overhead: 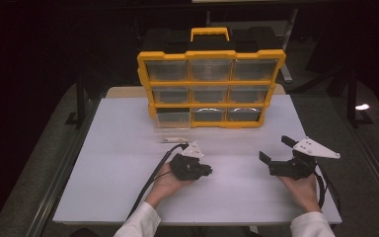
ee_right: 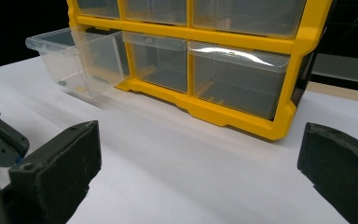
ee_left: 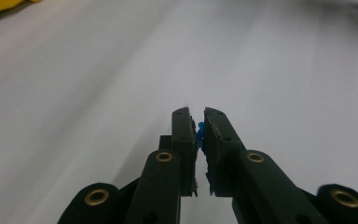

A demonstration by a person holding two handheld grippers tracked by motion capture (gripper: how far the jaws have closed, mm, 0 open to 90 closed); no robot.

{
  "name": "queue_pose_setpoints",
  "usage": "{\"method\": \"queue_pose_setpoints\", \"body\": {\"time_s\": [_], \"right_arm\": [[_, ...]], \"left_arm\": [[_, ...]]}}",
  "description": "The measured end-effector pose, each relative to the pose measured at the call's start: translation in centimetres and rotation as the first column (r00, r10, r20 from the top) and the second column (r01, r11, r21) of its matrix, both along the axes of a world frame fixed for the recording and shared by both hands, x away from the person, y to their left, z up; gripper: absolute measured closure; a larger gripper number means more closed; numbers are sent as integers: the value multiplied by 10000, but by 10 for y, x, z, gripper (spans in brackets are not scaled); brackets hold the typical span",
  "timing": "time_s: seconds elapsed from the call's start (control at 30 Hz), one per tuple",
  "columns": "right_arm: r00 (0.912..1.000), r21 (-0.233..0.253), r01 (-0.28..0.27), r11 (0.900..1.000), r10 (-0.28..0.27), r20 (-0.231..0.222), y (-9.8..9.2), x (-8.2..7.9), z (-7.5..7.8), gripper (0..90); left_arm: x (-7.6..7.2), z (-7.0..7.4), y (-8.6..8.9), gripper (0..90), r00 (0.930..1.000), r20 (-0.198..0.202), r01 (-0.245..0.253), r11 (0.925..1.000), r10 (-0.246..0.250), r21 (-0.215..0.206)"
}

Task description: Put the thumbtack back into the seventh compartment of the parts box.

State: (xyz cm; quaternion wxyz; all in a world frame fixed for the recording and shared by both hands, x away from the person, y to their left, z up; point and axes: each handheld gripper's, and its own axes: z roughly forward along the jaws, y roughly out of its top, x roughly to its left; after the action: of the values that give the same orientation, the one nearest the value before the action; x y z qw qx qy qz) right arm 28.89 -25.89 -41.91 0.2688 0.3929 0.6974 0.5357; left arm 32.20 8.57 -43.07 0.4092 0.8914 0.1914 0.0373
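A yellow organizer (overhead: 210, 85) with clear drawers stands upright at the back of the white table (overhead: 118, 168). Its bottom-left drawer (overhead: 174, 134) is pulled out onto the table, and in the right gripper view this drawer (ee_right: 74, 58) looks nearly empty, with a few small bits on its floor. My left gripper (overhead: 208, 171) lies low over the table's middle, shut on a small blue piece (ee_left: 200, 132) that peeks out between its jaws (ee_left: 196, 116). To the right, my right gripper (overhead: 276, 149) is held wide open with nothing between its jaws (ee_right: 199, 140), facing the organizer (ee_right: 242, 44).
The table's front half is bare white surface. A yellow carry handle (overhead: 209, 32) tops the organizer. Dark floor and metal stand legs (overhead: 80, 98) surround the table. The left gripper's dark body (ee_right: 0, 137) shows at the left edge of the right gripper view.
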Motion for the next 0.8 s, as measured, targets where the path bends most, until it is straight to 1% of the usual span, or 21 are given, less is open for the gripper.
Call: {"method": "queue_pose_setpoints", "body": {"time_s": [0.27,0.4,0.53,0.63,0.8], "right_arm": [[10000,1,-1,10000,1,-24,0,0,0,0],[10000,-7,-25,10000,25,-62,0,0,0,0],[10000,-10,-32,10000,32,-67,0,1,-1,0],[10000,2,-22,10000,22,-58,0,1,0,0],[10000,-5,-46,10000,46,-71,0,1,-1,0]], "left_arm": [[3,7,8,834,9999,-13,-123,9997,122,-200],[5,12,11,834,9996,59,-272,9987,275,-434],[7,18,14,834,9992,170,-343,9983,351,-467],[9,23,18,834,9983,241,-514,9972,528,-546],[13,31,23,834,9972,359,-631,9966,650,-530]]}}
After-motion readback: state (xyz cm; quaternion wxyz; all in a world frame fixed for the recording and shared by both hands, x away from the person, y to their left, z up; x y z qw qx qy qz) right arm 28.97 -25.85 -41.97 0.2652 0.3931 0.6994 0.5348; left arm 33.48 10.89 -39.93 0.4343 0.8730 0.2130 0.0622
